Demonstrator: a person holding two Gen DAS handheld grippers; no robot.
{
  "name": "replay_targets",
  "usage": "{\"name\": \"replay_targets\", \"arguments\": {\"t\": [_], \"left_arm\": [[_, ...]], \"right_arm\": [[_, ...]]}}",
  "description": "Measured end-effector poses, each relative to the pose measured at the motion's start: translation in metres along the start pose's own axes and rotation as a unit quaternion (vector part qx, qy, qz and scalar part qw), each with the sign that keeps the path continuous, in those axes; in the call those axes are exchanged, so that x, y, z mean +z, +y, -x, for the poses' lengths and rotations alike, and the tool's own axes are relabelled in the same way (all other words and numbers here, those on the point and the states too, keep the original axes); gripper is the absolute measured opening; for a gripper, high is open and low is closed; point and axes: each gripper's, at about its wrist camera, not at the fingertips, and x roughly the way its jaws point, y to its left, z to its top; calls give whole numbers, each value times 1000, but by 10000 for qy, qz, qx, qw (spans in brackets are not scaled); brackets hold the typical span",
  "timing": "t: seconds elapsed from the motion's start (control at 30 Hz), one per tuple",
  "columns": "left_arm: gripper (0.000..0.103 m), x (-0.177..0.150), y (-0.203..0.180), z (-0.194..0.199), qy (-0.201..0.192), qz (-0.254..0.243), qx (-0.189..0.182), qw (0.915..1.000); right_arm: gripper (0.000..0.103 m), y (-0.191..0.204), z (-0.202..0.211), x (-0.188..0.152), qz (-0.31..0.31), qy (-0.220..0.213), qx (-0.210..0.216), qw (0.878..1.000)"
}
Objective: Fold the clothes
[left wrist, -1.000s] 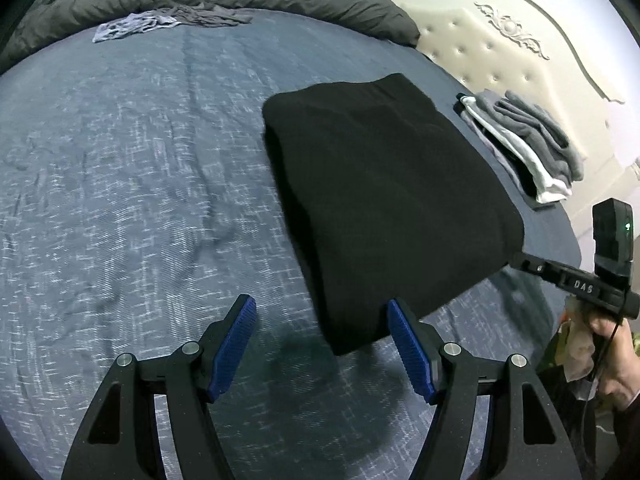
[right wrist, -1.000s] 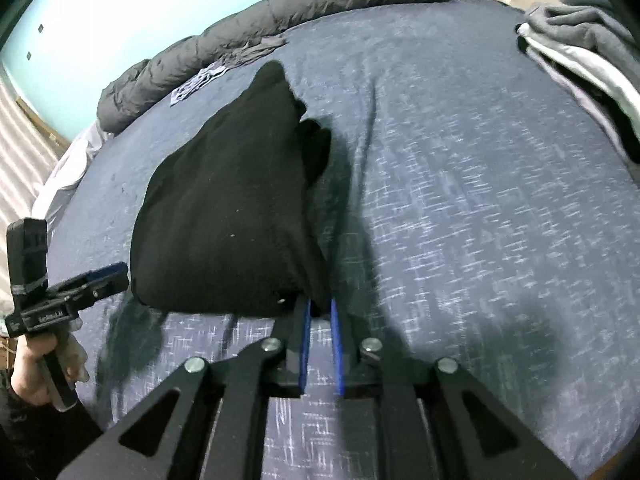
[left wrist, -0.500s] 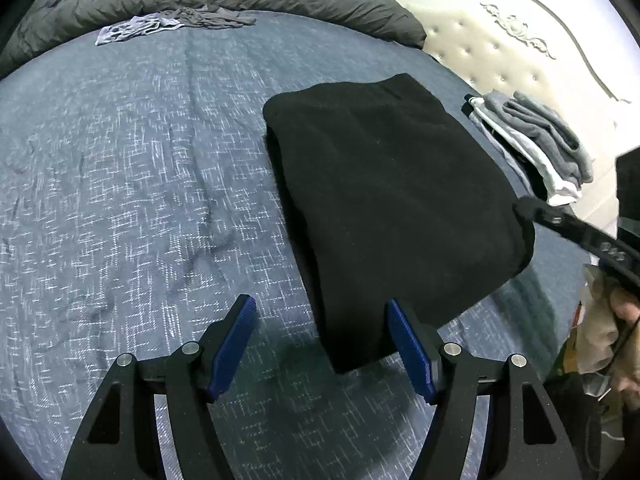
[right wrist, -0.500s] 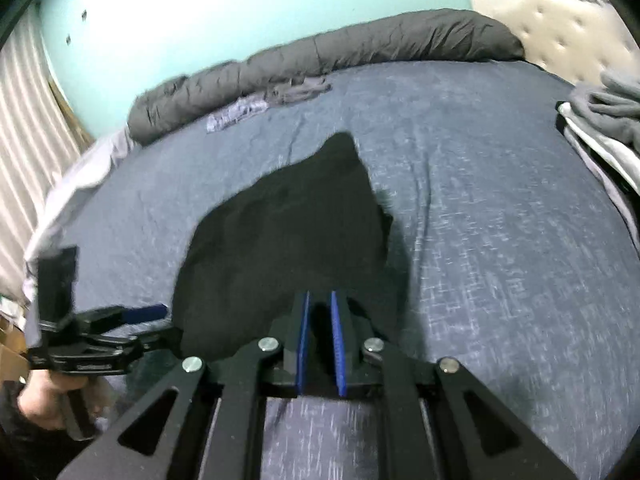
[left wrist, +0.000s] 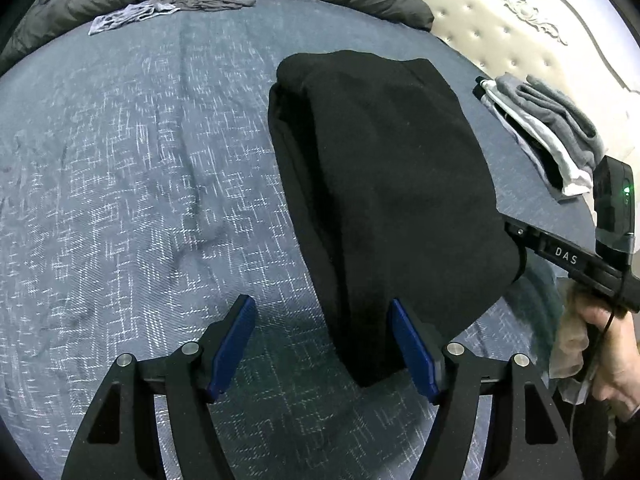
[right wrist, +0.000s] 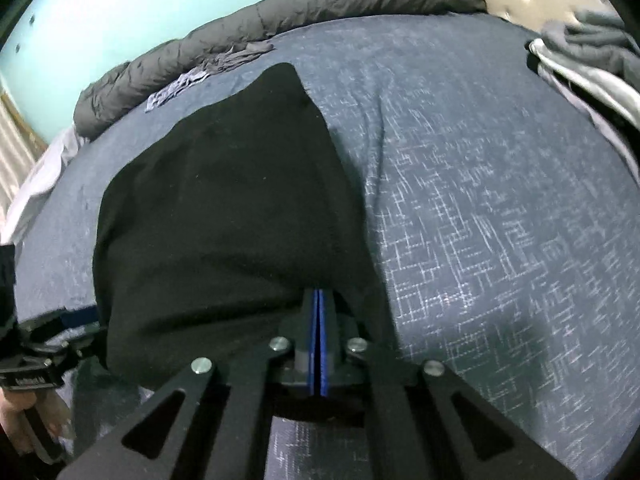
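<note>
Black garment folded on blue bedspread, long axis running from near edge toward headboard.
Right gripper just closing, pinches its near corner; left gripper wide, near corner between pads, unpinched.

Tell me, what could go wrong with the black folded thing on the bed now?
1. The right gripper has its jaws shut on one corner of the folded black knit garment. Lifting from that corner alone could let the layers slide apart.
2. The left gripper has open jaws around the near corner without pinching it. Closing now might catch only the top layer.
3. Dragging the garment could wrinkle the blue patterned bedsheet or bump the folded grey and white clothes pile.
</note>
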Motion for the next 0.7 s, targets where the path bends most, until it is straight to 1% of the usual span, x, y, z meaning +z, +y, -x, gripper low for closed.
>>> {"name": "replay_targets", "arguments": {"t": [0.07, 0.13, 0.23, 0.33, 0.4, 0.5, 0.6, 0.7], "left_arm": [[74, 4, 0, 9, -112, 26, 12, 9999], [74, 8, 1, 21, -280, 40, 10, 9996], [74, 17, 3, 37, -559, 98, -14, 9984], [74, 28, 8, 42, -707, 200, -9, 9973], [74, 35, 14, 40, -725, 289, -14, 9969], [74, 45, 16, 35, -750, 305, 41, 9967], [74, 52, 18, 33, -751, 187, 173, 9968], [74, 54, 24, 32, -736, 187, 236, 9968]], "right_arm": [[0, 3, 6, 4, 69, 35, 29, 10000], [0, 7, 19, 10, 118, -55, 146, 9998], [0, 12, 38, 25, 195, -390, 289, 9986], [0, 24, 45, 46, 394, -609, 469, 9963], [0, 34, 39, 61, 569, -616, 540, 9950], [0, 46, 17, 85, 718, -417, 585, 9948], [0, 50, -10, 100, 786, -50, 418, 9960], [0, 39, -38, 102, 631, 337, 185, 9973]]}}
